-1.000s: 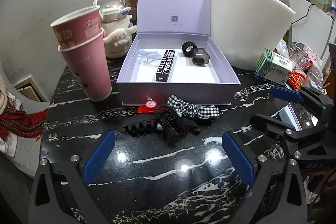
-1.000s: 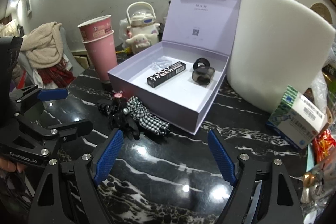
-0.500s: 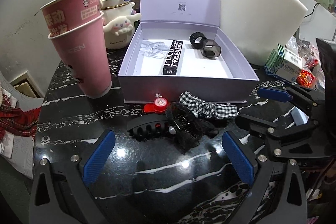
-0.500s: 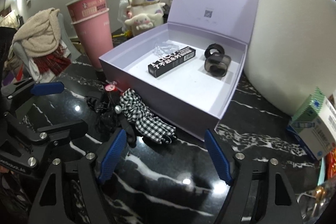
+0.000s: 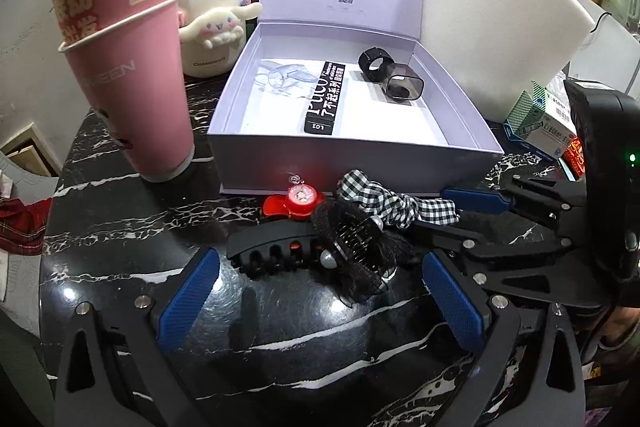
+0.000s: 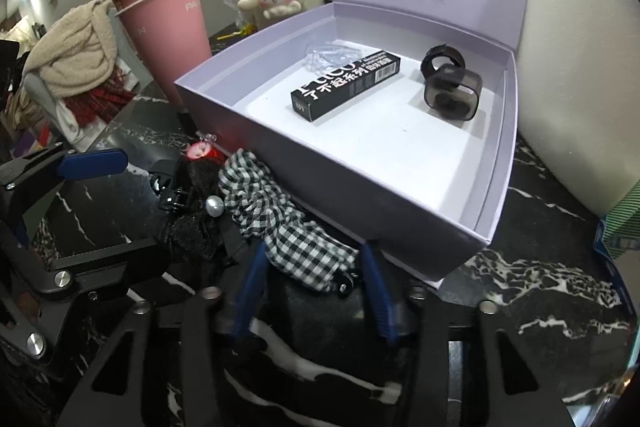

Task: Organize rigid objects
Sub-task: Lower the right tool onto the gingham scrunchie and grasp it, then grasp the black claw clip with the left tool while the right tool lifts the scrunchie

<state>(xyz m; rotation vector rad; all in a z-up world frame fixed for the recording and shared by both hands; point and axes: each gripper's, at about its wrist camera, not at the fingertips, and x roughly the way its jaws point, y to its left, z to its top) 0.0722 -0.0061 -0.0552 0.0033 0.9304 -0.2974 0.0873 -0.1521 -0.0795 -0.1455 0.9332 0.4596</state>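
Note:
An open lilac box (image 5: 352, 155) (image 6: 360, 183) holds a black carton (image 5: 326, 99) (image 6: 348, 87), two dark rings (image 5: 394, 77) (image 6: 452, 87) and a clear piece (image 5: 282, 79). In front of it lies a pile: a black claw clip (image 5: 276, 251), a red clip (image 5: 294, 203), a black lace clip (image 5: 360, 259) (image 6: 192, 227) and a checked bow clip (image 5: 400, 203) (image 6: 292, 231). My left gripper (image 5: 320, 303) is open, just short of the claw clip. My right gripper (image 6: 316, 287) has its jaws narrowed around the bow clip's near end; whether they touch it is unclear.
Two stacked pink paper cups (image 5: 128, 67) (image 6: 164, 15) stand left of the box, with a white character jar (image 5: 212, 27) behind. A white curved panel (image 5: 500, 19) stands at the right, with a green-white carton (image 5: 540, 119) beside it. The table is black marble (image 5: 300, 347).
Both grippers moved forward toward the pile. My right gripper's jaws narrowed from wide open to closing around the checked bow clip. My left gripper stayed open.

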